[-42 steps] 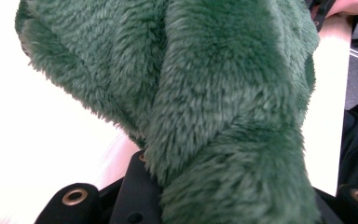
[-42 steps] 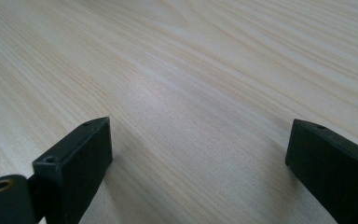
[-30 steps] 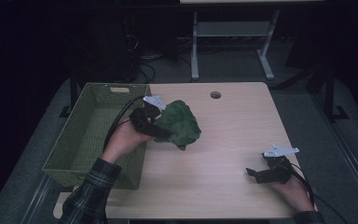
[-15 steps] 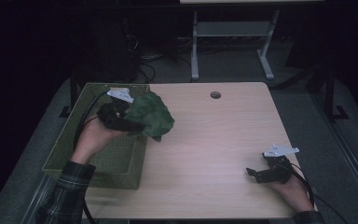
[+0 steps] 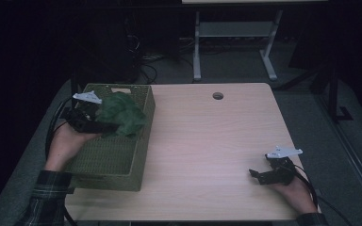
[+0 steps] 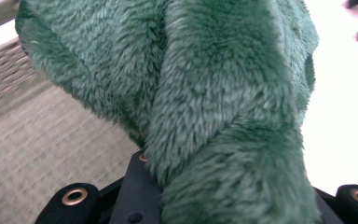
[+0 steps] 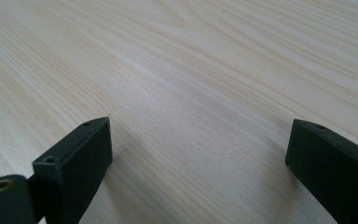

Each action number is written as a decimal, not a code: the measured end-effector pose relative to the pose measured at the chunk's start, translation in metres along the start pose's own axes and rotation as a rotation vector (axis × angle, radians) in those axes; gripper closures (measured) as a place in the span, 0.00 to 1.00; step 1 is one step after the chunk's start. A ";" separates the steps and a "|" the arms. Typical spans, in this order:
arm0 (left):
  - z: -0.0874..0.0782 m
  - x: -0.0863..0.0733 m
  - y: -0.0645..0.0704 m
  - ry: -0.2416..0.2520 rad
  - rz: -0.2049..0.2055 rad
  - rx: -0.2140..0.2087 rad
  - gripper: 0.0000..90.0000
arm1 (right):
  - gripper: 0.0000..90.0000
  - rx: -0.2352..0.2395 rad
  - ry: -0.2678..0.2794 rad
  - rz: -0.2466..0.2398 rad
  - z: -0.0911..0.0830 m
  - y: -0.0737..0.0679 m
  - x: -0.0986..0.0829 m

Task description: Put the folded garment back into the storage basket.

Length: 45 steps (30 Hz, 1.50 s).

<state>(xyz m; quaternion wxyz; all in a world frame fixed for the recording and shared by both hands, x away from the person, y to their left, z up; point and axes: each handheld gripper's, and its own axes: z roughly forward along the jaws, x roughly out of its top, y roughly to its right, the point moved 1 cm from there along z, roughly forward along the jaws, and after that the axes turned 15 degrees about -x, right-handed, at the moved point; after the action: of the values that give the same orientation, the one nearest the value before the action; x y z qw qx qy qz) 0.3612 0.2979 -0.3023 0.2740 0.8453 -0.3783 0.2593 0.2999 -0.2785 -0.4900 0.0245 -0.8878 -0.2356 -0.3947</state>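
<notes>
Since the earlier frames, the left tongs (image 5: 104, 126) have carried the green fluffy cloth (image 5: 121, 115) from above the worktop (image 5: 207, 141) to above the woven basket (image 5: 118, 162), and the right tongs (image 5: 255, 175) have stayed at the same place. At this moment the left tongs are closed on the cloth, which hangs bunched just in front of them, over the inside of the basket and near its right wall. In the left gripper view the cloth (image 6: 223, 116) comes up from between the jaws, with the woven bottom of the basket (image 6: 42, 140) behind it on the left. The right tongs (image 7: 200, 154) are open with nothing between them, low over the bare worktop (image 7: 191, 70), well apart from the basket.
</notes>
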 end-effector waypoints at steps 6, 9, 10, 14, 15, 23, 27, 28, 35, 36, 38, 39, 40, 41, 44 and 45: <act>0.002 -0.027 -0.023 -0.016 -0.070 0.025 0.81 | 0.07 -0.001 0.002 -0.002 0.000 0.000 0.000; 0.006 -0.034 -0.030 -0.029 -0.084 0.033 0.81 | 0.07 -0.001 0.003 -0.004 0.000 0.000 0.000; 0.009 -0.036 -0.033 -0.033 -0.091 0.035 0.81 | 0.07 -0.001 0.003 -0.003 0.000 0.000 0.000; 0.023 -0.049 -0.048 -0.066 -0.123 0.039 0.81 | 0.07 -0.002 0.003 -0.002 0.000 0.000 0.000; 0.023 -0.049 -0.048 -0.066 -0.123 0.039 0.81 | 0.07 -0.002 0.003 -0.002 0.000 0.000 0.000; 0.052 -0.065 -0.068 -0.130 -0.166 0.039 0.80 | 0.07 -0.002 0.004 -0.003 0.000 0.000 0.000; 0.061 -0.071 -0.073 -0.175 -0.179 0.037 0.80 | 0.07 -0.002 0.004 -0.003 0.000 0.000 0.000; 0.063 -0.071 -0.073 -0.181 -0.184 0.039 0.79 | 0.07 -0.002 0.005 -0.004 0.000 0.000 0.000; 0.068 -0.073 -0.074 -0.183 -0.194 0.043 0.61 | 0.07 -0.002 0.005 -0.005 0.000 0.000 0.000; 0.068 -0.073 -0.075 -0.189 -0.185 0.050 0.61 | 0.07 -0.002 0.005 -0.005 0.000 0.000 0.000; 0.068 -0.074 -0.076 -0.173 -0.189 0.063 0.49 | 0.07 -0.002 0.005 -0.005 0.000 0.000 0.000; 0.068 -0.074 -0.076 -0.171 -0.187 0.071 0.43 | 0.07 -0.002 0.006 -0.005 0.000 0.000 0.000; 0.068 -0.074 -0.076 -0.167 -0.187 0.079 0.34 | 0.07 -0.002 0.005 -0.005 0.000 0.000 0.000; 0.068 -0.075 -0.077 -0.163 -0.188 0.087 0.34 | 0.07 -0.002 0.005 -0.005 0.000 0.000 0.000; 0.069 -0.075 -0.078 -0.166 -0.187 0.108 0.22 | 0.07 -0.002 0.005 -0.004 0.000 0.000 0.000; 0.069 -0.075 -0.077 -0.165 -0.185 0.113 0.18 | 0.07 -0.002 0.005 -0.004 0.000 0.000 0.000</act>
<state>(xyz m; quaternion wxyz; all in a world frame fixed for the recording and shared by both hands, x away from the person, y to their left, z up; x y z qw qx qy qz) 0.3941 0.3336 -0.4205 0.2166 0.9091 -0.3048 0.1836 0.3004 -0.2787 -0.4902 0.0234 -0.8864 -0.2371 -0.3970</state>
